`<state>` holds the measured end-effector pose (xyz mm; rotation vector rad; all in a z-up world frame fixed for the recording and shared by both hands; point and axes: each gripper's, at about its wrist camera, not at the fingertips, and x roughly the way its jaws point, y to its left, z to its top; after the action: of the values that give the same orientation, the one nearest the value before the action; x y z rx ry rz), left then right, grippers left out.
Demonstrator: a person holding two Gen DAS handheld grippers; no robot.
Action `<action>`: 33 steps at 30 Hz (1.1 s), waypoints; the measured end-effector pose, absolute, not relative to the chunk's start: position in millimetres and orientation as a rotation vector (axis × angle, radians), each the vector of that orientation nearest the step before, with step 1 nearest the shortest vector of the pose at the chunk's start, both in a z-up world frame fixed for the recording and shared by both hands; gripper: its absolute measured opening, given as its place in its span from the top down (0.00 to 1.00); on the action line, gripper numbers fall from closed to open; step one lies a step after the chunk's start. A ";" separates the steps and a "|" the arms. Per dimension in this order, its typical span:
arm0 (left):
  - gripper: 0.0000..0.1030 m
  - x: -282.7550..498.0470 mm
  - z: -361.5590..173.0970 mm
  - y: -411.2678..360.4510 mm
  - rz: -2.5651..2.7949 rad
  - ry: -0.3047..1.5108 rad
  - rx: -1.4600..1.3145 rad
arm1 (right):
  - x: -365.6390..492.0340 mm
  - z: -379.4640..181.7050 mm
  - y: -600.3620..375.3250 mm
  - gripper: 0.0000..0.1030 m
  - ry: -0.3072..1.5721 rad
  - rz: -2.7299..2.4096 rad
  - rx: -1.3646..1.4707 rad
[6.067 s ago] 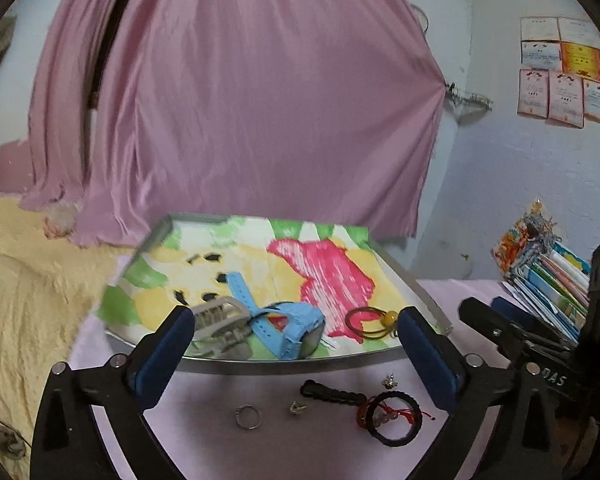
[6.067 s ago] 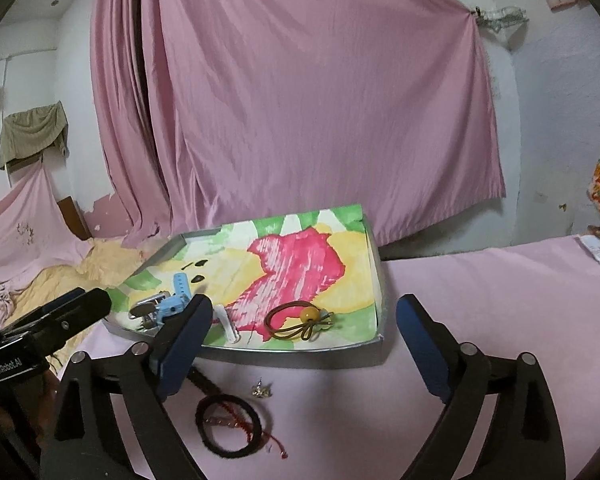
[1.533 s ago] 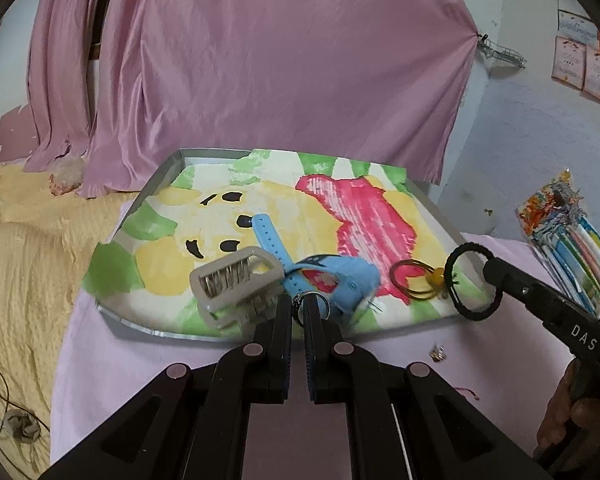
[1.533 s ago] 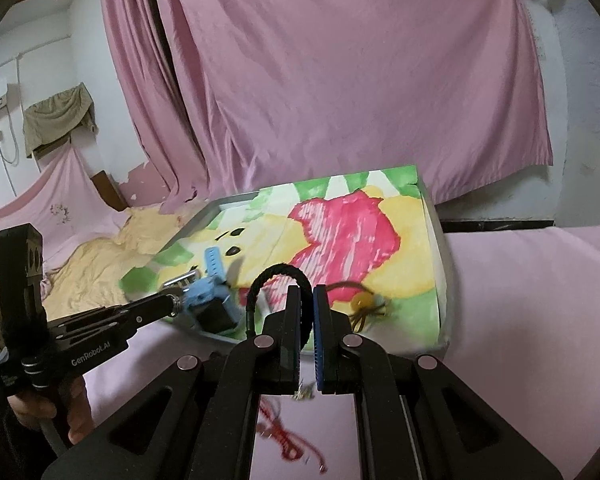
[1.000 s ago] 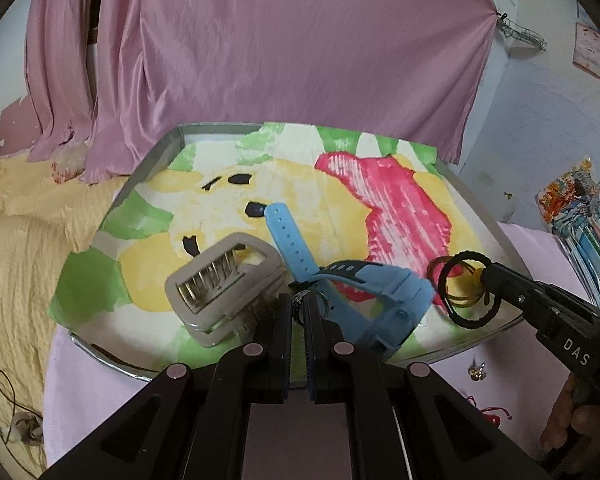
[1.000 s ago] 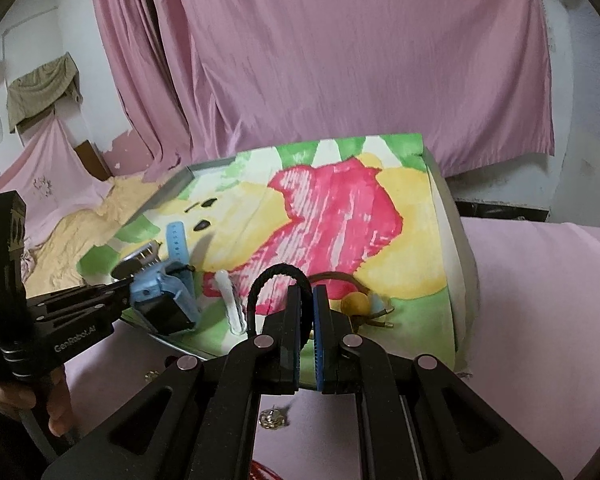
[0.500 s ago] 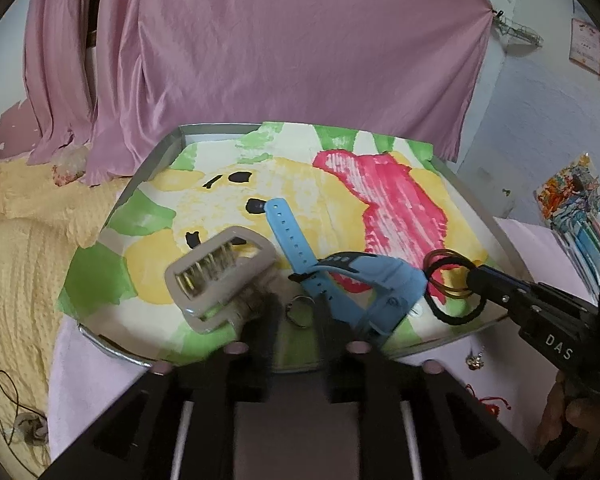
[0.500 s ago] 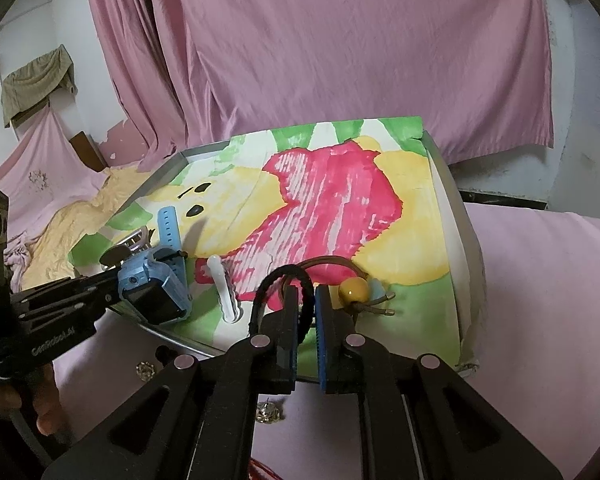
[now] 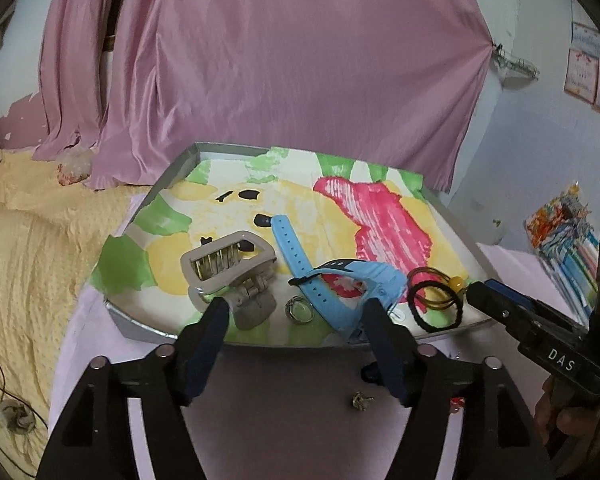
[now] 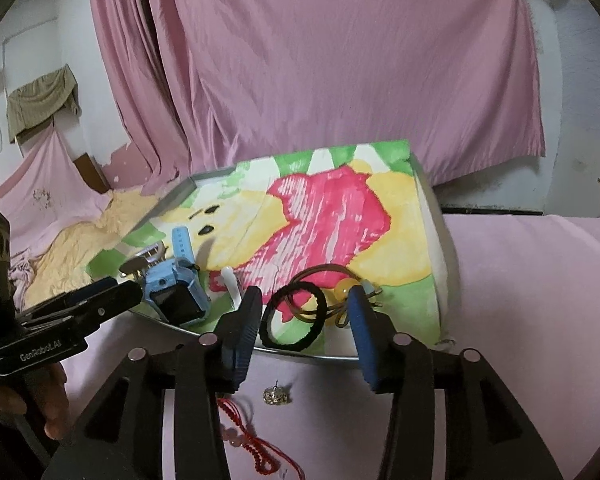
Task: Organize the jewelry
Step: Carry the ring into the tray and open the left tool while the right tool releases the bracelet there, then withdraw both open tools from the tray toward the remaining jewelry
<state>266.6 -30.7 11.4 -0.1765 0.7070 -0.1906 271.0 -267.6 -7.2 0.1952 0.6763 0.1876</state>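
A silver ring (image 9: 299, 310) lies on the painted tray (image 9: 140, 322), just ahead of my open left gripper (image 9: 296, 322), whose fingers stand either side of it without touching. A grey claw clip (image 9: 228, 268) and a blue watch (image 9: 340, 284) lie beside the ring. A black hair tie (image 10: 300, 287) rests in the tray's front right corner between the blue pads of my open right gripper (image 10: 304, 318), free of both. It overlaps a brown tie with a yellow bead (image 10: 342, 290). The black hair tie (image 9: 436, 329) also shows in the left wrist view.
On the pink cloth in front of the tray lie a small earring (image 10: 276, 396) and a red string bracelet (image 10: 252, 440). A white clip (image 10: 232, 280) lies in the tray. A stack of coloured books (image 9: 568, 232) stands at the right. A yellow blanket (image 9: 28, 248) lies left.
Both grippers have opened. The left one let the ring drop onto the tray near the watch; the right one let the black hair tie down beside the brown tie.
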 end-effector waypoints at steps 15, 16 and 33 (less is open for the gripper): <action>0.01 205.2 29.8 -26.4 -0.150 0.464 -0.173 | 197.8 22.1 -274.7 0.09 0.466 0.114 0.162; 0.01 200.3 31.1 -26.9 -0.151 0.445 -0.163 | 192.9 23.3 -274.5 0.08 0.455 0.107 0.155; 0.01 161.3 31.2 -29.3 -0.171 0.386 -0.088 | 134.3 33.2 -266.9 0.02 0.324 0.056 0.017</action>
<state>161.3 -29.3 31.2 -0.0884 0.3862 -0.1712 134.3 -266.9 33.2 0.0174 0.3240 0.0558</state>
